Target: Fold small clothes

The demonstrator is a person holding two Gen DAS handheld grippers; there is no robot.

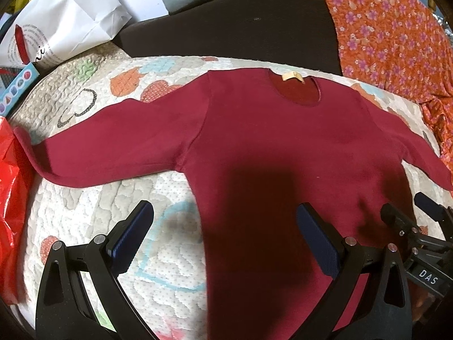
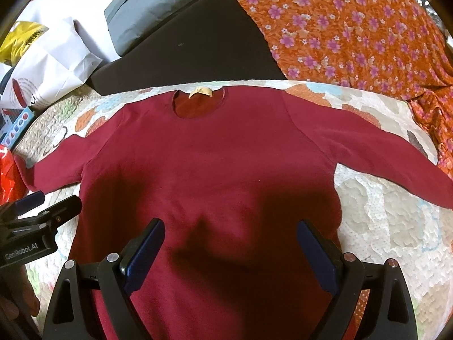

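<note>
- Left wrist view: the left gripper (image 1: 223, 232) is wide open and holds nothing. The red shirt (image 1: 254, 147) lies flat on the quilt (image 1: 158, 255), sleeves spread out. Its bottom edge is cut off. A dark shadow hides part of it. The right gripper (image 1: 407, 206) peeks in at the edge.
- Right wrist view: the right gripper (image 2: 229, 250) is wide open above the shirt (image 2: 212, 155). The left gripper (image 2: 48, 201) is half cut off.

A quilted bedcover (image 1: 93, 198) with pastel patches carries a dark red long-sleeved top (image 1: 254, 141), spread flat, sleeves out sideways, neckline farthest ahead of both grippers.
</note>
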